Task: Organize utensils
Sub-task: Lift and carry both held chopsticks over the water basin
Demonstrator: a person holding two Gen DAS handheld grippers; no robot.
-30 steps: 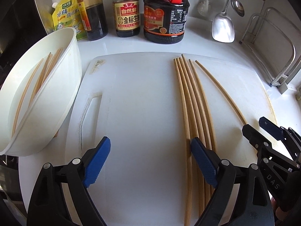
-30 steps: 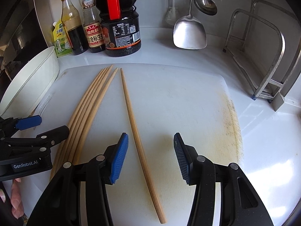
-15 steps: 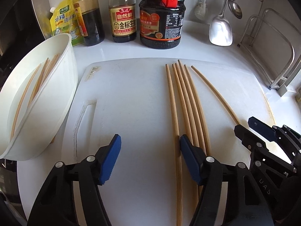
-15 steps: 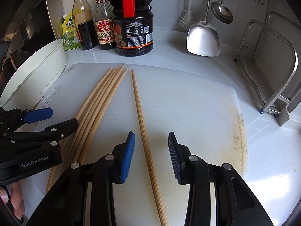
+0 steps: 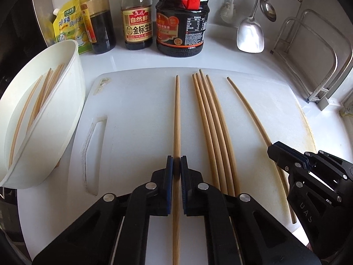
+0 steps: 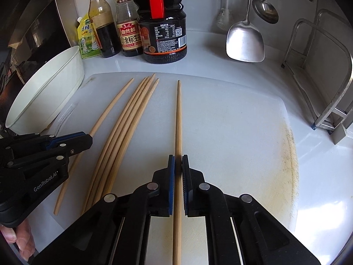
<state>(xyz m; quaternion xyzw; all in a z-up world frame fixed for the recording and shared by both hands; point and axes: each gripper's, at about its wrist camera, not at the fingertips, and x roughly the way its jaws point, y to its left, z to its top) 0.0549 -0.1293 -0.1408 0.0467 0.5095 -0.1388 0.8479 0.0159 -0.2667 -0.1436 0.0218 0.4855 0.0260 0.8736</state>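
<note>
Beside "GenRobot.AI"-marked left hand-held gripper, right hand-held gripper, each clenched on one chopstick.

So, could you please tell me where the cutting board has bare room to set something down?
Bare cutting board lies between the white bowl and the chopstick in the left gripper, and right of the chopstick in the right gripper, towards the rack. The middle is crowded: four loose chopsticks.

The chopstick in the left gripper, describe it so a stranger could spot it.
On the white plastic cutting board, right of the white bowl, lie thin bamboo chopsticks. The one clamped in the left gripper is the leftmost chopstick, lying alone apart from the bundle of four.
</note>
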